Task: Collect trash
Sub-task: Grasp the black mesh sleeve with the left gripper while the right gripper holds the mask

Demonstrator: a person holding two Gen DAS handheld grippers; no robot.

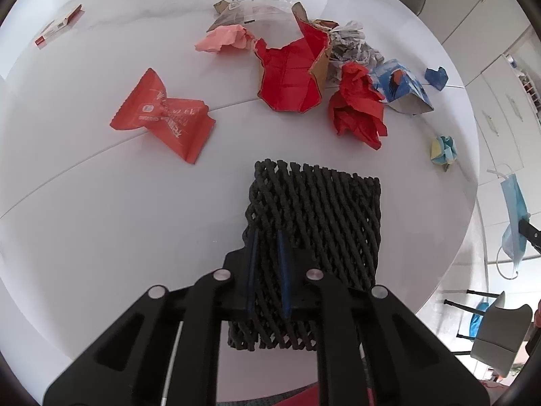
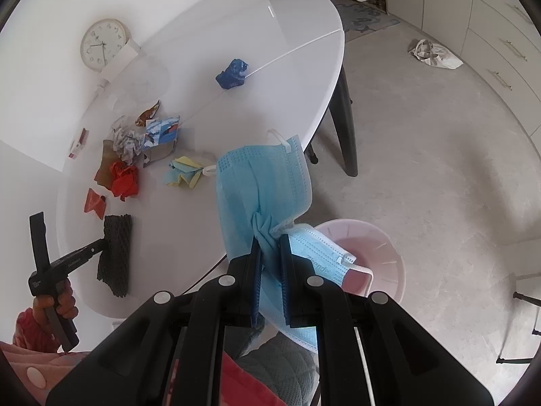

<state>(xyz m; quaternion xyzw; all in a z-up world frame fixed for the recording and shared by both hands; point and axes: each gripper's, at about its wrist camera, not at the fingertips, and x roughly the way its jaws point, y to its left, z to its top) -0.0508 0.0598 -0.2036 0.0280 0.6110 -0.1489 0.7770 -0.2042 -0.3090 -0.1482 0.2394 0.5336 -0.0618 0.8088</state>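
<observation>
On the white oval table [image 1: 84, 186] we see trash scattered ahead of our left hand-held gripper [image 1: 267, 253], whose jaws are clamped on a black foam mesh sleeve [image 1: 321, 209] lying flat near the table's near edge. Beyond it lie a red-orange snack wrapper [image 1: 162, 115], a torn red cardboard box [image 1: 290, 71], a crumpled pink paper [image 1: 225, 39], crumpled red paper [image 1: 356, 108], wadded newspaper [image 1: 351, 45], a blue printed carton [image 1: 402, 88], a small blue scrap [image 1: 436, 77], and a yellow-and-blue paper wad [image 1: 443, 149] close to the right rim. A red-and-white pack [image 1: 57, 27] lies far off to the left. The surface left of the sleeve is bare. Our right hand-held gripper [image 2: 270, 253] is pinched tight on a light blue face mask [image 2: 263, 182], which hangs bunched past the table's edge, above a pink basin [image 2: 372, 253] on the grey floor [image 2: 439, 135]. A dark table leg [image 2: 345, 128] stands just beyond the mask, a white bag [image 2: 432, 54] lies on the floor near the cabinets [image 2: 490, 27], and a round wall clock [image 2: 103, 44] hangs behind the table.
</observation>
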